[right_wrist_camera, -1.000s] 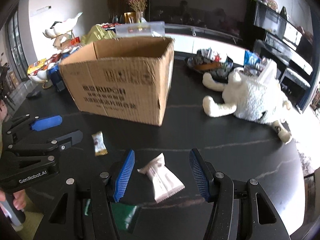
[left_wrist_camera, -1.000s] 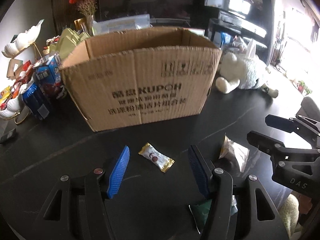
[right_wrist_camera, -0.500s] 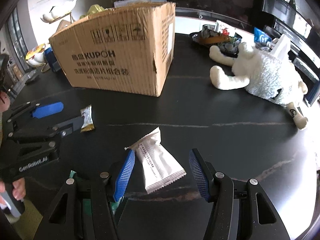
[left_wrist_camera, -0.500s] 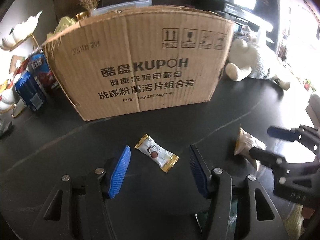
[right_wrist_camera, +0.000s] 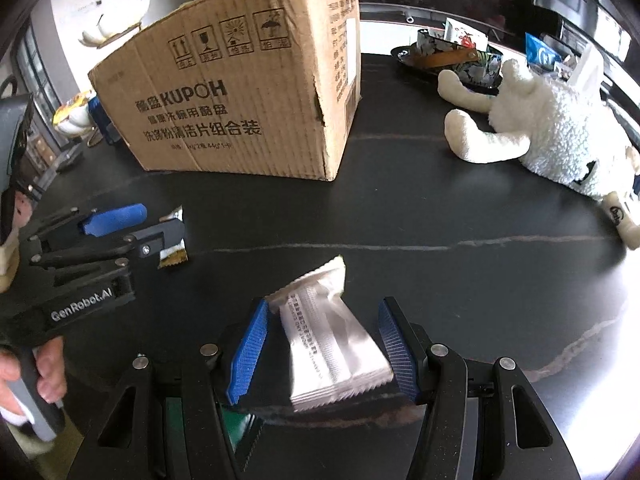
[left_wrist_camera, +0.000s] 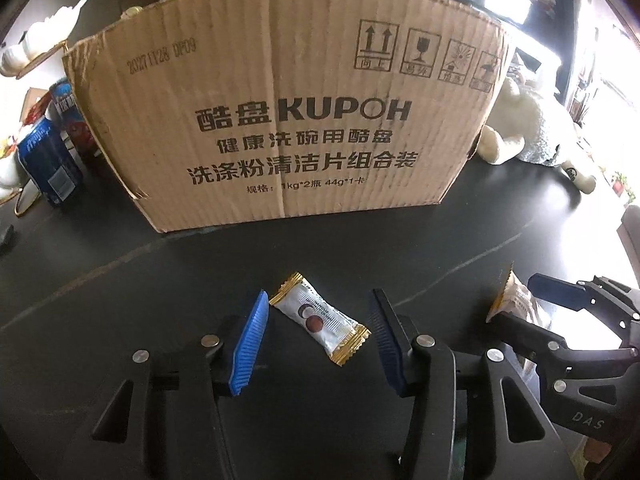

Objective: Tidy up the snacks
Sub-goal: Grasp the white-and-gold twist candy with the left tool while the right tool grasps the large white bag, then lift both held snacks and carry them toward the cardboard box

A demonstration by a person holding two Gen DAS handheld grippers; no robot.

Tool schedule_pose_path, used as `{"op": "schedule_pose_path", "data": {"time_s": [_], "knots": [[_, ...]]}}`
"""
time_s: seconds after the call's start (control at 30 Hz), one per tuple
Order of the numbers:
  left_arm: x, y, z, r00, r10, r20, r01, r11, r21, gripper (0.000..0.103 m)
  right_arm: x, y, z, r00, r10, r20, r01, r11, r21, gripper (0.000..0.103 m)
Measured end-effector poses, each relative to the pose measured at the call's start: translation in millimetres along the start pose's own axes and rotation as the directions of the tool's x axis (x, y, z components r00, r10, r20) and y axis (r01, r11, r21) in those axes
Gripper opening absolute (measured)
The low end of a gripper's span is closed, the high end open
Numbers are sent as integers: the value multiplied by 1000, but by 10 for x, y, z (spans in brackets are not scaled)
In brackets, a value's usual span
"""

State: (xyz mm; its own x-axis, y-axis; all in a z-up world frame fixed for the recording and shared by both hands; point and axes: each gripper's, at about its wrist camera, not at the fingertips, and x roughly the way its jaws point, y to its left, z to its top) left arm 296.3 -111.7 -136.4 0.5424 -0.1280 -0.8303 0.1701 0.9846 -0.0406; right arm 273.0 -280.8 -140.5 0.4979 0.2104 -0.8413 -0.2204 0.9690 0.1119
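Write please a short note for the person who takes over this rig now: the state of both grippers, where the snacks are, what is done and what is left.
Left hand-held gripper: open, low over the table, straddling the small gold-edged candy; not gripped yet.
Right hand-held gripper: open, around the white snack packet; packet lies flat, not gripped.
The cardboard box stands just behind both snacks; its inside cannot be seen.
Done: both grippers lined up on their snacks.
Left: close each gripper, lift, and probably drop both into the box. A green packet lies at the near table edge under the right gripper.

Gold-edged candy (left_wrist_camera: 319, 317), white pouch (right_wrist_camera: 334, 340) flat.
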Motion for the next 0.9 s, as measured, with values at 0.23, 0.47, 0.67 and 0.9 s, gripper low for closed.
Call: {"op": "schedule_pose_path", "data": {"time_s": [0.23, 0.47, 0.67, 0.9], "knots": [[122, -21, 13, 999, -7, -36, 7, 1000, -23, 41, 49, 13, 19, 1000, 4, 11, -4, 1000, 2, 43], [164, 70, -12, 997, -52, -58, 48, 997, -63, 20, 25, 103, 67, 999, 24, 30, -25, 999, 19, 39], [66, 170, -59, 996, -74, -47, 71, 996, -58, 19, -7, 219, 188, 997, 38, 64, -41, 998, 51, 39], [-195, 233, -99, 995, -94, -15, 93, 995, -37, 19, -30, 316, 222, 997, 35, 69, -39, 997, 66, 39]]}}
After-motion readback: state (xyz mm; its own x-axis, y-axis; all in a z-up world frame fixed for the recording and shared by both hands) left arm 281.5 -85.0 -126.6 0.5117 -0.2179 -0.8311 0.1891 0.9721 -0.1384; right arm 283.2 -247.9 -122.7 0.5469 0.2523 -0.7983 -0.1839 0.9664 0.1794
